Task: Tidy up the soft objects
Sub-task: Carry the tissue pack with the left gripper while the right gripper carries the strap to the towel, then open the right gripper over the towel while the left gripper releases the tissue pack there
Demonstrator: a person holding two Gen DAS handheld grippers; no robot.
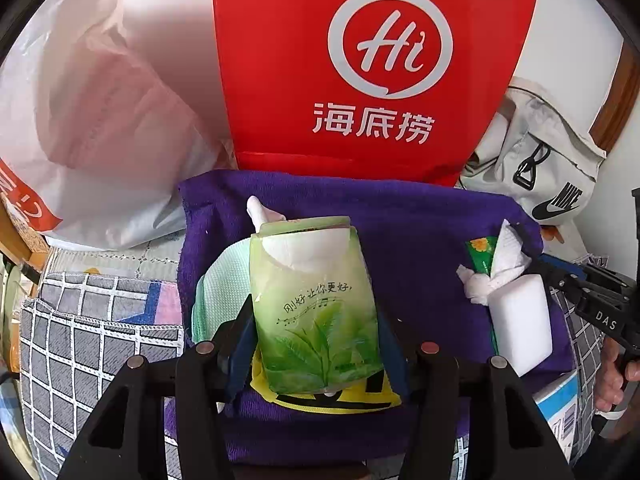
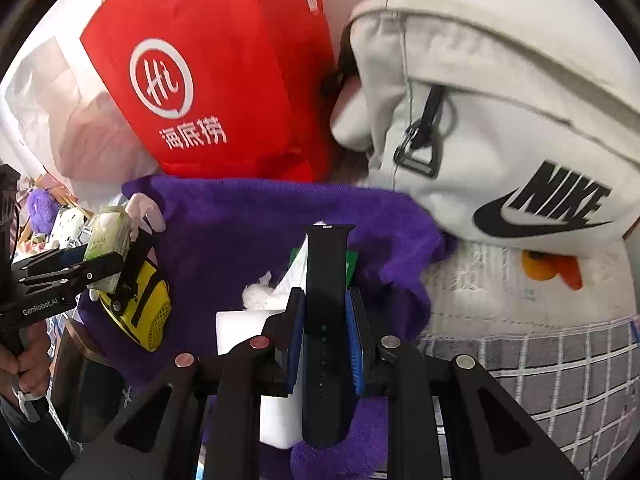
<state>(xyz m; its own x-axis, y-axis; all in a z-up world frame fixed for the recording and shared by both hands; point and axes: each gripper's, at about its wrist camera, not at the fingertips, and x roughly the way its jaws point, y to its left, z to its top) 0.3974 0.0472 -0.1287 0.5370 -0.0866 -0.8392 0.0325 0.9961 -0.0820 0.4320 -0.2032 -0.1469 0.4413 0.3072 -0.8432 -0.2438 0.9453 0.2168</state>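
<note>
Over purple towel (image 1: 420,232): both your grippers.
Left gripper (image 1: 316,332): jaws clamp green soft tissue pack (image 1: 316,304).
Right gripper (image 2: 326,320): jaws pinch black rubber watch strap (image 2: 325,320), above white foam block (image 2: 236,330).

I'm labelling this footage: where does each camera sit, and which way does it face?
Left wrist: on the left hand-held gripper, angled down at its green tissue pack over the purple fleece towel; fingers at right edge.
Right wrist: on the right hand-held gripper, angled down at its black watch strap; hand lower left.
Shared: towel, red paper bag, white foam block.
</note>
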